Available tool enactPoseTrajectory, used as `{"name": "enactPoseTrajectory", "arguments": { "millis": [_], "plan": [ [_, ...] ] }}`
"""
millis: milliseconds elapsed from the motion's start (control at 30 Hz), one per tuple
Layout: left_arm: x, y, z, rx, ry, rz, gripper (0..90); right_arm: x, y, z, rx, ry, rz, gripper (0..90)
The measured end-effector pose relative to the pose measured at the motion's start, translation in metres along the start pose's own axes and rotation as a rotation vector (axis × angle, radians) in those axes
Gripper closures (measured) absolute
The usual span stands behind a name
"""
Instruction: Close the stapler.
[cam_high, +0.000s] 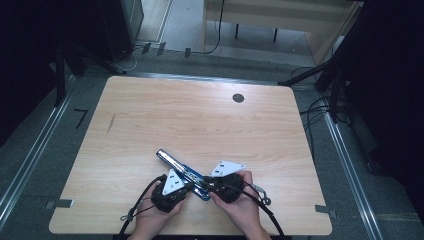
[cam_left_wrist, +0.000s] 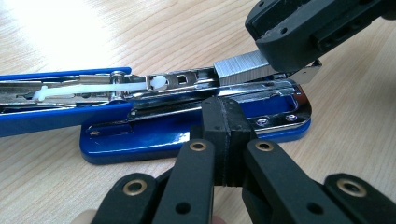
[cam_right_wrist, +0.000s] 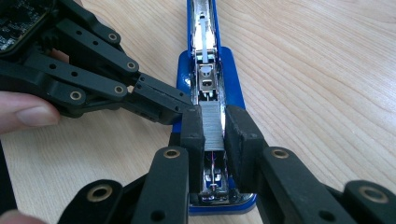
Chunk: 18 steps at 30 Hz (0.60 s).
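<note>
Opened blue metal stapler (cam_high: 182, 172) at 6 o'clock on pale wood-grain table (cam_high: 150, 115); no legible writing. Right gripper (cam_right_wrist: 214, 122) clamps silver staple strip (cam_right_wrist: 213, 123); left gripper (cam_left_wrist: 227, 119) closed, empty.

Light wood-grain worktop (cam_high: 150, 115) with rounded corners and a round dark grommet hole (cam_high: 238, 98) near the far edge. Lying flat on it near the front edge, a blue stapler (cam_high: 172, 161), opened out, base down, metal staple channel facing up, set diagonally across the boards.

Overhead view, gripper close-ups — shared stapler (cam_high: 182, 174)
</note>
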<state>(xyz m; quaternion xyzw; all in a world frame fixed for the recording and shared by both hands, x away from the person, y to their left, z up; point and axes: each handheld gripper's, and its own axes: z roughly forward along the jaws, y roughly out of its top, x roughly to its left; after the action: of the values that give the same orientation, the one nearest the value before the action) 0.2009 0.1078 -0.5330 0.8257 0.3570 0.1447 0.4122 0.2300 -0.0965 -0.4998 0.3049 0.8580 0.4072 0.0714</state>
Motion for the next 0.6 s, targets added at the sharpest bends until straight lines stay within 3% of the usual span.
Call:
{"name": "enactPoseTrajectory", "arguments": {
  "millis": [600],
  "plan": [
    [0.0001, 0.0, -0.0001, 0.002, 0.0, 0.002, 90.0, 0.0022, -0.0004, 0.0022, 0.01, -0.015, -0.013, 79.1]
  ]
}}
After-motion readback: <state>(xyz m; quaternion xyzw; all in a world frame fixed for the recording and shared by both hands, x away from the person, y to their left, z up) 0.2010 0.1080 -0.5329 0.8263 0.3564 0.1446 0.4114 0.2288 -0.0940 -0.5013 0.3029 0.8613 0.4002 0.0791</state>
